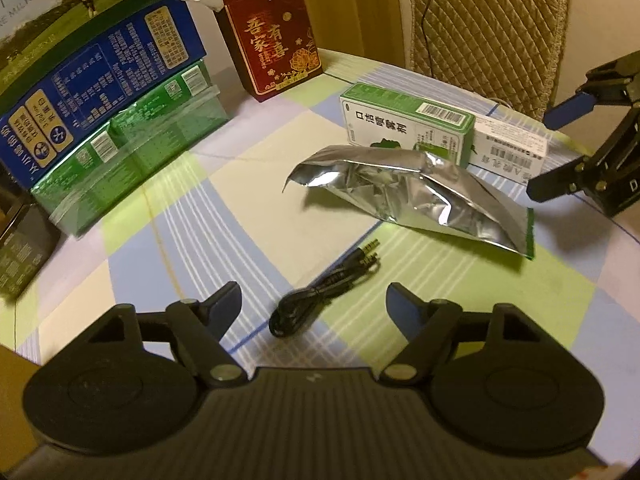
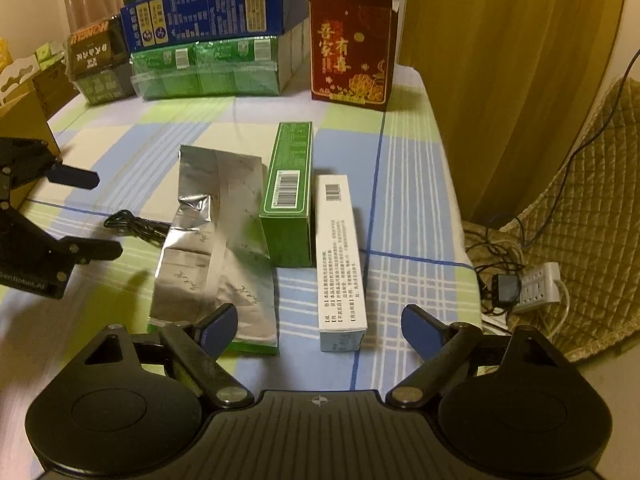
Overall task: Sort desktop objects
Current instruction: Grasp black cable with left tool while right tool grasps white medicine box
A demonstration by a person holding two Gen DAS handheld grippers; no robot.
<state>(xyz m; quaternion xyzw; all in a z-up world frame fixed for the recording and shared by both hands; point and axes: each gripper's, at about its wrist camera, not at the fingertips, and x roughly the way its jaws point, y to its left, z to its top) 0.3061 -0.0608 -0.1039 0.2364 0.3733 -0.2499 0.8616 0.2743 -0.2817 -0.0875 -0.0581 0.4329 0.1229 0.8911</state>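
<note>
With my left gripper (image 1: 314,304) wide over the limp, light cable (image 1: 320,292) near the foil bag (image 1: 420,196), and my right gripper (image 2: 318,326) wide around the stiff white box (image 2: 340,256), I'd pinch the bundle's middle.

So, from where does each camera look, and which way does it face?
Left wrist: sits on the left gripper, looks down at the black cable; own fingers open, right gripper at the right edge.
Right wrist: sits on the right gripper, looks along the white box; left gripper at the left edge.
Shared: silver pouch, green box, red box.
</note>
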